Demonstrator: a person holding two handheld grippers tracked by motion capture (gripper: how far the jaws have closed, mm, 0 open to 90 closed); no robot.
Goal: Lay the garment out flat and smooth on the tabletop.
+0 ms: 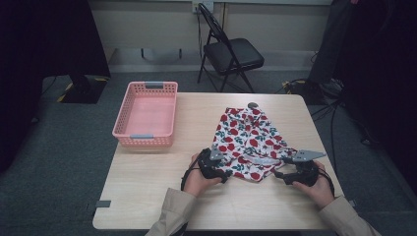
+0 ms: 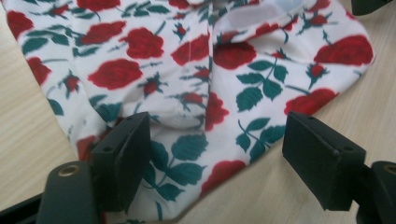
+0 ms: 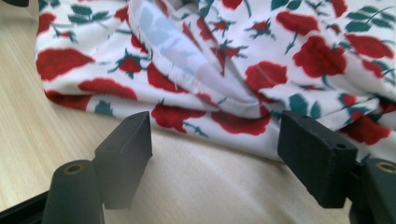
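Note:
A white garment printed with red roses and green leaves (image 1: 248,140) lies spread on the wooden table (image 1: 162,187). My left gripper (image 1: 222,170) rests at the cloth's near left corner. In the left gripper view the garment (image 2: 201,70) runs between the wide-apart jaws of the left gripper (image 2: 217,158), and neither pad presses on it. My right gripper (image 1: 281,175) sits at the near right corner. In the right gripper view the jaws of the right gripper (image 3: 219,156) stand wide over bare wood, with the garment's hem (image 3: 219,93) just beyond them.
A pink plastic basket (image 1: 146,114) stands at the table's far left. A small grey disc (image 1: 253,104) lies at the cloth's far edge. Behind the table is a black folding chair (image 1: 231,54). Cables lie on the floor at the right.

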